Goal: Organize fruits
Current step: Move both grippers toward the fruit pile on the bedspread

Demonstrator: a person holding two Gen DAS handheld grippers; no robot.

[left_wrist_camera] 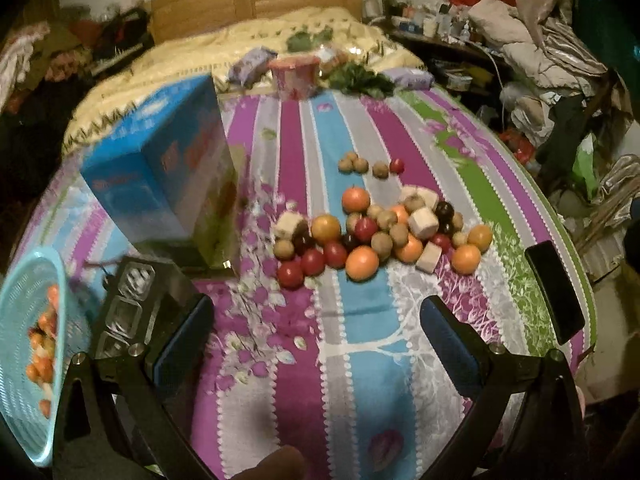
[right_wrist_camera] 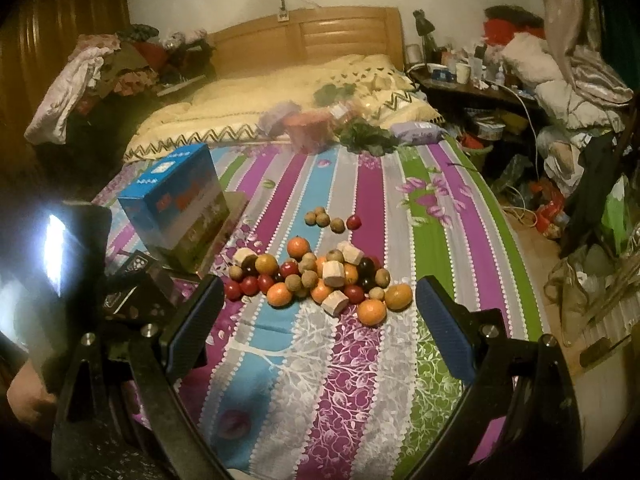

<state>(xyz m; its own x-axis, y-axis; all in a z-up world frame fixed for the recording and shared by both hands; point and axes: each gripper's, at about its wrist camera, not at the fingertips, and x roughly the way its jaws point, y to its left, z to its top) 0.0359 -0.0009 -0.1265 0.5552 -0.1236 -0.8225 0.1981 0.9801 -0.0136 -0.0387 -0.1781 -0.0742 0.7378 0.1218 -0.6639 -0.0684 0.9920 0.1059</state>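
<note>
A pile of fruit lies on the striped cloth: oranges, red and dark round fruits, small brown ones and pale cut chunks. The pile also shows in the right wrist view. A few small brown fruits and a red one lie apart behind it. A light blue basket with several fruits stands at the far left. My left gripper is open and empty, in front of the pile. My right gripper is open and empty, just in front of the pile.
A blue carton stands left of the pile, with a dark tray-like object before it. A black phone lies near the right edge. A pink tub and green leaves sit at the back. Clutter fills the right side.
</note>
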